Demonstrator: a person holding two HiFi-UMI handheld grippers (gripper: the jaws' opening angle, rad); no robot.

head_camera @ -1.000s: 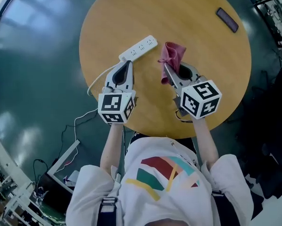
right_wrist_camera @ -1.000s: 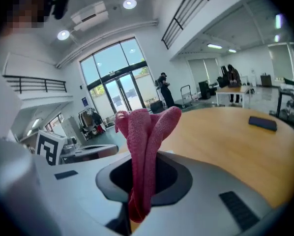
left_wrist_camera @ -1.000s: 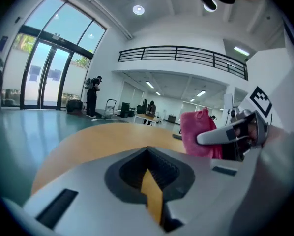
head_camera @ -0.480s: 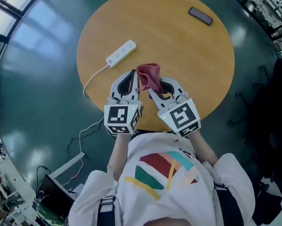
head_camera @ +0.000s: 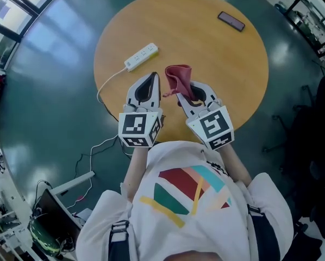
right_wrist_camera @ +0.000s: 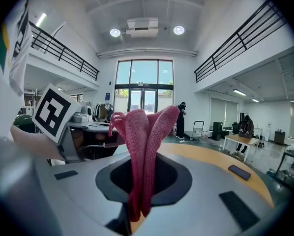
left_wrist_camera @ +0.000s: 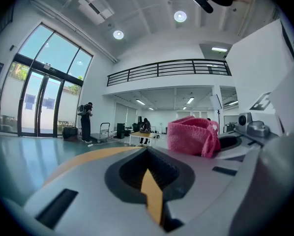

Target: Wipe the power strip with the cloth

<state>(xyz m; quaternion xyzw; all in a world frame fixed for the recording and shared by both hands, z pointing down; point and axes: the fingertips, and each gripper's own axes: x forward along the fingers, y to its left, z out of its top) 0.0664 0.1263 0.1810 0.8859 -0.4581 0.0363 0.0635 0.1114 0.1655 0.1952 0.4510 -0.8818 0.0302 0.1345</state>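
Two grippers show in the head view, both over the near half of the round wooden table (head_camera: 217, 58). The power strip (head_camera: 141, 57) lies flat on the table's left part, and its white cable (head_camera: 109, 78) runs off the edge toward you. Your left gripper (head_camera: 153, 77) is on your side of the power strip, near it but apart, tips pointing roughly toward it. Your right gripper (head_camera: 180, 94) is to the right of the power strip and nearer you, with the pink cloth (head_camera: 179, 75) bunched at its tip. A dark phone (head_camera: 231, 20) lies well apart from the power strip, on the table's far right part. Only this view shows the power strip and its cable.

Your left gripper view makes the jaw state plain. The jaws are pressed together with nothing between them. The cloth shows up to the right, beside your other gripper's body.

Your right gripper view shows its jaws clamped on the cloth's lower end, while the cloth stands up in two folded lobes. The phone lies on the table at lower right. Your left gripper's marker cube appears at the left.
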